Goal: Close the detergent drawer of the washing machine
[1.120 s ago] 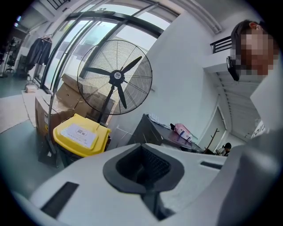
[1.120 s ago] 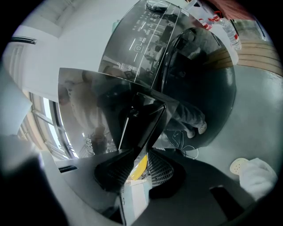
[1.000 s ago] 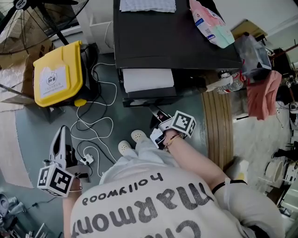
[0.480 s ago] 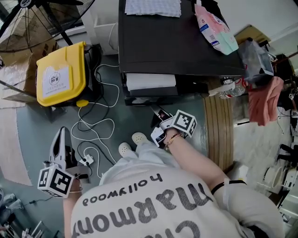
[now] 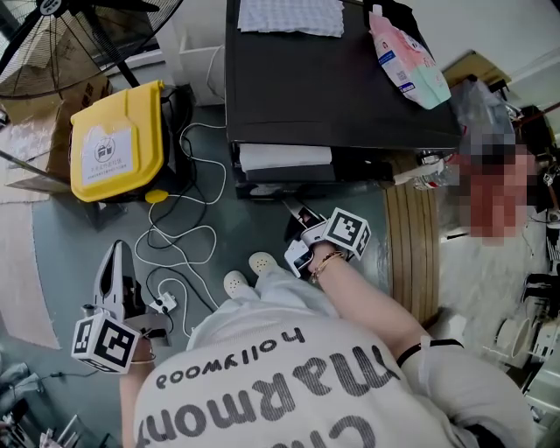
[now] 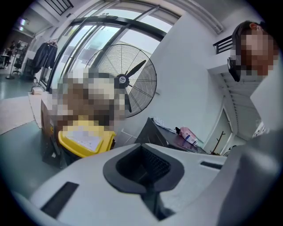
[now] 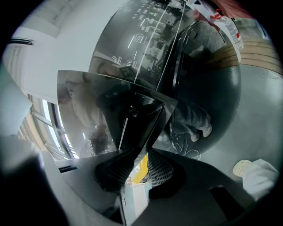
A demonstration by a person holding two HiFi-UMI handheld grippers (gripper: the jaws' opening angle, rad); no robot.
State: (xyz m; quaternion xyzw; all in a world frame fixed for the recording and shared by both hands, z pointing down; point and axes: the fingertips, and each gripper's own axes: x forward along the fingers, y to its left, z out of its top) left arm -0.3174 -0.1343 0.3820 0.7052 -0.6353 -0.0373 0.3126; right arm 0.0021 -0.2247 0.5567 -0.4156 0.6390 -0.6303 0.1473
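Note:
The black washing machine (image 5: 341, 79) stands at the top of the head view, its detergent drawer (image 5: 284, 157) pulled out with the white inside showing. My right gripper (image 5: 289, 208) reaches up to the drawer's front. In the right gripper view the glossy drawer front (image 7: 110, 106) runs edge-on between the pads of my right gripper (image 7: 139, 165), which is shut on it. The round door (image 7: 208, 88) shows beside it. My left gripper (image 5: 118, 249) hangs low at the left over the floor, away from the machine. Its jaws (image 6: 143, 170) are shut with nothing in them.
A yellow bin (image 5: 109, 144) stands left of the machine, with white cables (image 5: 184, 236) looping over the floor beside it. A big fan (image 5: 79, 26) is behind. A pink packet (image 5: 402, 48) and a cloth (image 5: 289, 16) lie on the machine. Wooden slats (image 5: 411, 245) run along the right.
The head view has drifted a little to the left. Both grippers and the drawer stand as before.

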